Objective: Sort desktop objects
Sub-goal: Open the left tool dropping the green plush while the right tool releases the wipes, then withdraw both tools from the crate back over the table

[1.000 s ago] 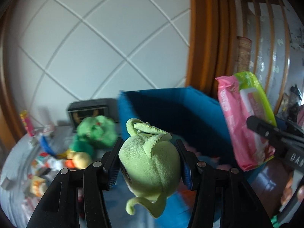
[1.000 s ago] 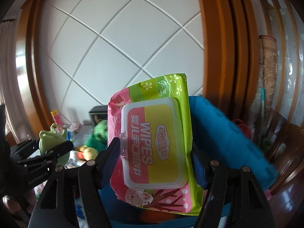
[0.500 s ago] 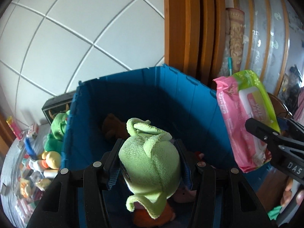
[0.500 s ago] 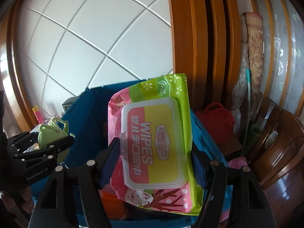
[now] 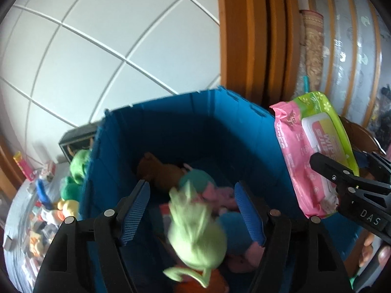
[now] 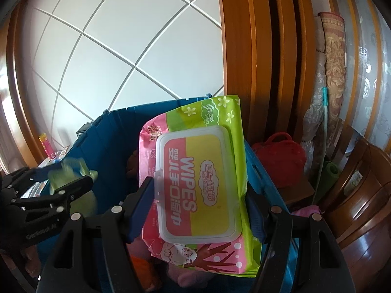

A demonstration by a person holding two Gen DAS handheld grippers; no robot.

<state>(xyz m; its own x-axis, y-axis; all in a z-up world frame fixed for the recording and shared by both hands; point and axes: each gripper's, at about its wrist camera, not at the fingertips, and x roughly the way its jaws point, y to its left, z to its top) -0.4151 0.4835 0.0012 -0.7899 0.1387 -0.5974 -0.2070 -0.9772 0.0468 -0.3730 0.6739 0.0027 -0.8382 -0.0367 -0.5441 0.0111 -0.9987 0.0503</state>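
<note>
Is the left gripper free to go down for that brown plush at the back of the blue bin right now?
Probably yes. The left gripper stands open above the blue bin, and the brown plush lies uncovered against the far wall. The green plush, blurred between the fingers, looks just released and may drop in the way.

Green plush [image 5: 195, 241] motion-blurred betw. the left jaws, contact can't be told. Wipes pack [image 6: 195, 178] hides bin [image 6: 110, 131] interior; its base at 6 o'clock cut off.
</note>
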